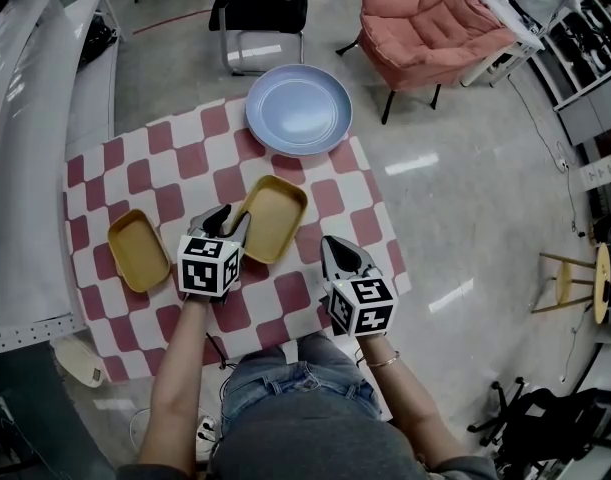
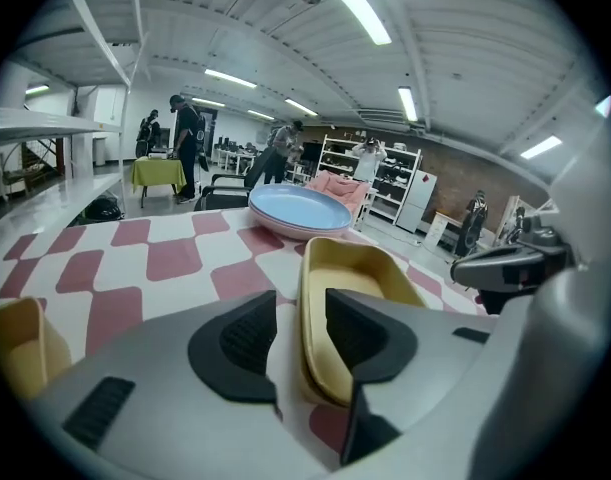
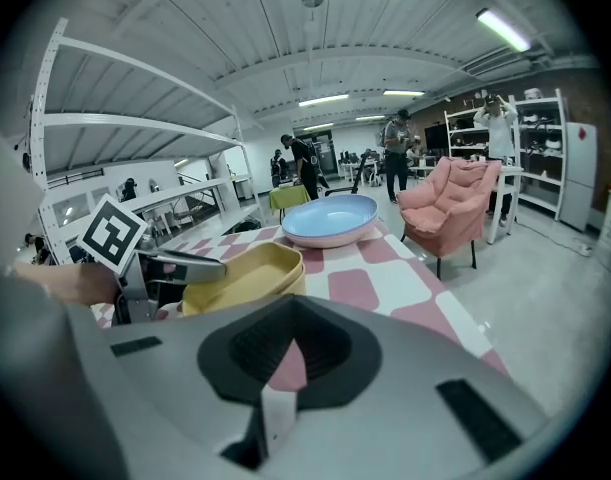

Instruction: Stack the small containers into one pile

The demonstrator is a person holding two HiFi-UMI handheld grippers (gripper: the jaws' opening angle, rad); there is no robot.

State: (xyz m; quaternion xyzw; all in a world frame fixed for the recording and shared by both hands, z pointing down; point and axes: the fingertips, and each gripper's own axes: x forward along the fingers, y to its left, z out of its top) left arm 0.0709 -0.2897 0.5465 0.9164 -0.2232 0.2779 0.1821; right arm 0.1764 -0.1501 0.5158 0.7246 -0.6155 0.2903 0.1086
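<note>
Open workshop room, pink armchair (image 1: 435,28) upper right; the checked surface (image 1: 330,198) sat mid-frame with a blue plate (image 1: 299,110) at its top edge. The centre container (image 1: 273,218) lay long axis roughly up-down in frame, and the left container (image 1: 138,250) lay well apart at the surface's left edge. The left gripper (image 1: 230,218) was nearer both, jaws wide and straddling the centre container's lower-left rim without pinching; the right gripper (image 1: 337,248) sat lower right, jaws together, empty.

Yellow containers (image 1: 273,216), blue plate (image 1: 298,109), red-white checked cloth (image 1: 145,173).
</note>
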